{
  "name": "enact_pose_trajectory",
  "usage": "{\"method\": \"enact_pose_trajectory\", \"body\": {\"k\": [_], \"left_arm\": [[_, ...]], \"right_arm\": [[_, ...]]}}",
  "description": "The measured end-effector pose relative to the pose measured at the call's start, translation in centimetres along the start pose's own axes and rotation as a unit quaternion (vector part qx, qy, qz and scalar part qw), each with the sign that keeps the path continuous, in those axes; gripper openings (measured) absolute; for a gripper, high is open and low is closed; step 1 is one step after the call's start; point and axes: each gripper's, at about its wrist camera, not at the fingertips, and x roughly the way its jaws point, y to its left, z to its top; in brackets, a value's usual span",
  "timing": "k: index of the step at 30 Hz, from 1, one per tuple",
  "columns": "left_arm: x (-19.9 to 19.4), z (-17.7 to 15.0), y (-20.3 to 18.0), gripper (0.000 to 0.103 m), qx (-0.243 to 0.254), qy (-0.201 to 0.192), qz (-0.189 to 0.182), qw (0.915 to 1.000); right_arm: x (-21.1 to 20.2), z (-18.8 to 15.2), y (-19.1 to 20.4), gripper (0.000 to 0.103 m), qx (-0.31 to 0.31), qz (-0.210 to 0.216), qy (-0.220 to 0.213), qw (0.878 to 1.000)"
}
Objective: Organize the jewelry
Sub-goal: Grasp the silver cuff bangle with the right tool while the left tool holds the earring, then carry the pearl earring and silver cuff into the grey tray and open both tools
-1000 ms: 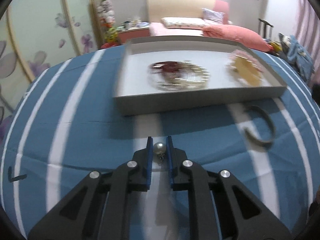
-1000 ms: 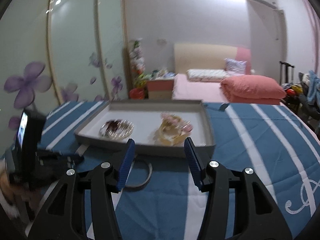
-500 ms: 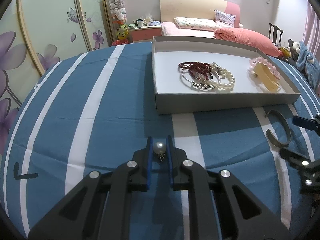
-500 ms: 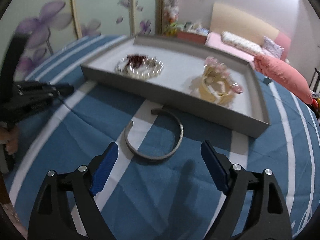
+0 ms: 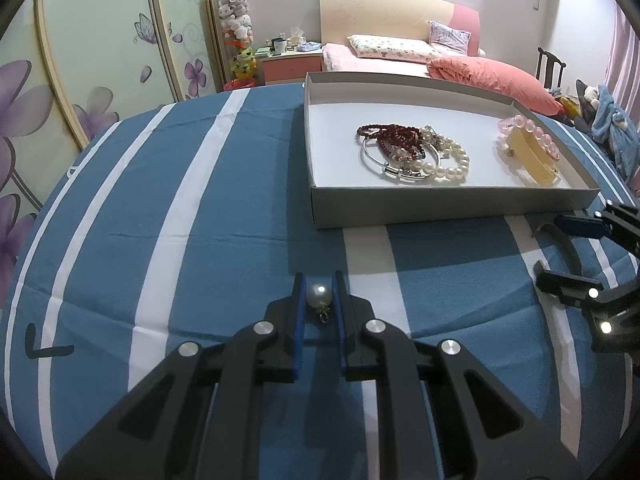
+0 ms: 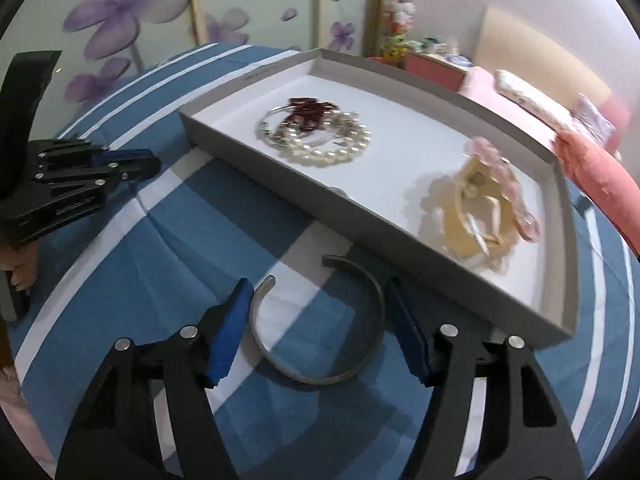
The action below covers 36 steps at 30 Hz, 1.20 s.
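Right gripper (image 6: 316, 330) has dropped around the metal cuff (image 6: 320, 328), jaws closing, tray (image 6: 280, 184) next I guess; left gripper (image 5: 319, 294) stays clamped on its pearl (image 5: 319, 294).

My left tool (image 5: 319, 300) clamps pearl pendant (image 5: 319, 295) over striped cloth (image 5: 200, 220); gray tray (image 5: 440, 204) beyond holds bracelets; right tool (image 5: 576, 252) right of tray's near corner.

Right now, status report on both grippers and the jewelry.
Left gripper shut on pearl pendant. Right gripper closing around grey cuff bangle on the bedspread. Tray just beyond, nothing blocking.
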Motion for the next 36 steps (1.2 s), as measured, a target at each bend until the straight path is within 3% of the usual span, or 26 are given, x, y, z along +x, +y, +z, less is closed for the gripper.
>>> {"method": "enact_pose_trajectory", "body": {"k": [6,13,24,36], "left_arm": [[-0.1,0.1,-0.1,0.014,-0.002,-0.002,0.001,1.0000],[-1.6,0.5,-0.8,0.014,-0.006,-0.029,-0.002,0.9996],[-3.3,1.6,-1.6,0.014,-0.007,-0.062,0.010,0.9980],[-4.8,1.9,-3.3,0.014,0.014,-0.108,0.036,0.9935]], "right_arm": [[-1.9,-2.5,0.0,0.067,0.059,-0.029,-0.018,0.998],[-4.5,-3.5,-0.6,0.067,0.131,-0.057,-0.076,0.987],[-7.5,-3.3,-0.5,0.067,0.170,-0.057,-0.147,0.973],[-11.5,-3.0,0.7,0.067,0.175,-0.094,-0.256,0.946]]}}
